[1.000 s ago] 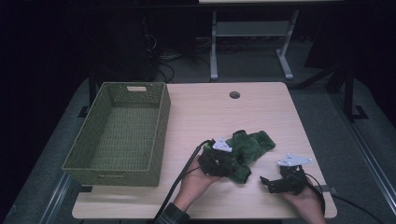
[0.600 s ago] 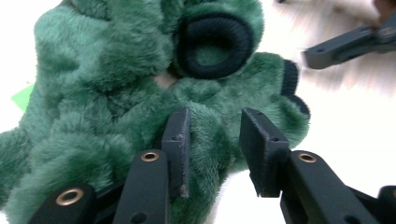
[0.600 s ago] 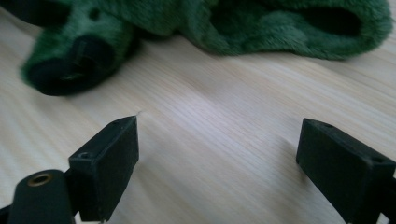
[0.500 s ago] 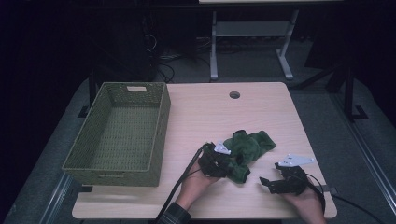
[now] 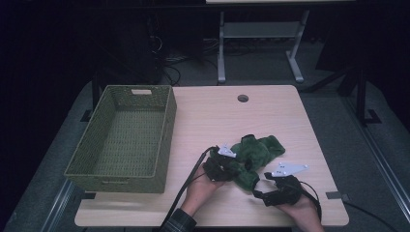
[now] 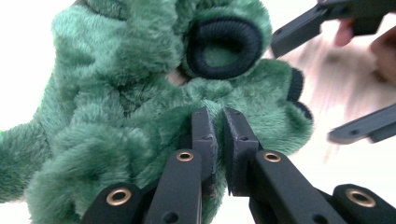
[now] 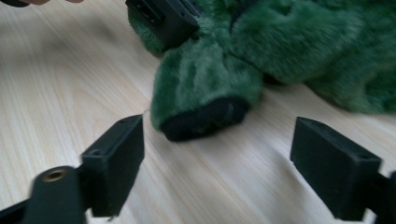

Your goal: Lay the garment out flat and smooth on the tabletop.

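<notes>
A green fuzzy garment with black cuffs lies bunched on the near right part of the wooden table. The left gripper has just been closing, and its 2 jaws now pinch a fold of the fur at the garment's near left edge. The right gripper sits just right of the garment; its jaws have just been narrowing but stand wide apart, holding nothing, with a black cuff beyond them. A green woven basket stands at the left.
</notes>
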`<state>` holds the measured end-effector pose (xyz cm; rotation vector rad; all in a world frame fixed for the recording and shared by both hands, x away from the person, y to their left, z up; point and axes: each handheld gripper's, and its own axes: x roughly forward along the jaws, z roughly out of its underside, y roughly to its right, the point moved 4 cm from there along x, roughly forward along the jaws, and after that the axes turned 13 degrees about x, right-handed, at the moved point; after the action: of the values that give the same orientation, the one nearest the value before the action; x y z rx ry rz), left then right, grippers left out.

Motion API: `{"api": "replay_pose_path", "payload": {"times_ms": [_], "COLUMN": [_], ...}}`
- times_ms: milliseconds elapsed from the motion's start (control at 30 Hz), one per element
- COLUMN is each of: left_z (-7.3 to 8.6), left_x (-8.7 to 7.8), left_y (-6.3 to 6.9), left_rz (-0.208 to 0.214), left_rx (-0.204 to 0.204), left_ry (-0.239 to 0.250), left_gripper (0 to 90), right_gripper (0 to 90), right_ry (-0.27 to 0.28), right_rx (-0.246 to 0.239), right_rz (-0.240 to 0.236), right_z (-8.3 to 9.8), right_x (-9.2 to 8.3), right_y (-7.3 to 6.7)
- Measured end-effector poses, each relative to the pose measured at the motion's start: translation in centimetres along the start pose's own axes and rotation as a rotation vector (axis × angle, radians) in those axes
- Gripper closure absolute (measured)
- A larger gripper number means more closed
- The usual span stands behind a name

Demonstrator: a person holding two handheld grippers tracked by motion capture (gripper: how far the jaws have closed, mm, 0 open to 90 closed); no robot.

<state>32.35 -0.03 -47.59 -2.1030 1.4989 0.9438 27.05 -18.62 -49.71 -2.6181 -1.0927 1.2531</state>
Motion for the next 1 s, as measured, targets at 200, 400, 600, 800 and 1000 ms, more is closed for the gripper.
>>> {"api": "replay_pose_path", "payload": {"times_ms": [200, 400, 600, 800, 1000], "left_z": [-0.6, -1.4, -1.7, -1.8, -1.0], "left_x": [-0.7, -1.6, -3.1, -5.4, -7.3], "left_y": [0.3, 0.2, -0.4, -1.4, -2.0], "left_rz": [0.022, 0.027, 0.020, -0.005, -0.021], "left_rx": [-0.014, 0.006, 0.000, -0.008, -0.016], "left_ry": [0.038, 0.043, 0.063, 0.077, 0.077], "left_gripper": [84.0, 84.0, 84.0, 84.0, 84.0], "right_gripper": [31.4, 54.6, 73.5, 77.9, 78.2], "right_ry": [0.006, 0.000, 0.012, 0.014, 0.022], "right_rx": [0.013, -0.012, -0.039, -0.027, -0.008], "right_rz": [-0.030, -0.040, -0.023, 0.017, 0.054], "right_z": [-0.4, -0.4, -0.7, -0.8, -0.6], "right_x": [0.5, 0.7, 0.5, -0.8, -2.2], "right_y": [-0.2, -0.1, -0.1, 1.2, 2.2]}}
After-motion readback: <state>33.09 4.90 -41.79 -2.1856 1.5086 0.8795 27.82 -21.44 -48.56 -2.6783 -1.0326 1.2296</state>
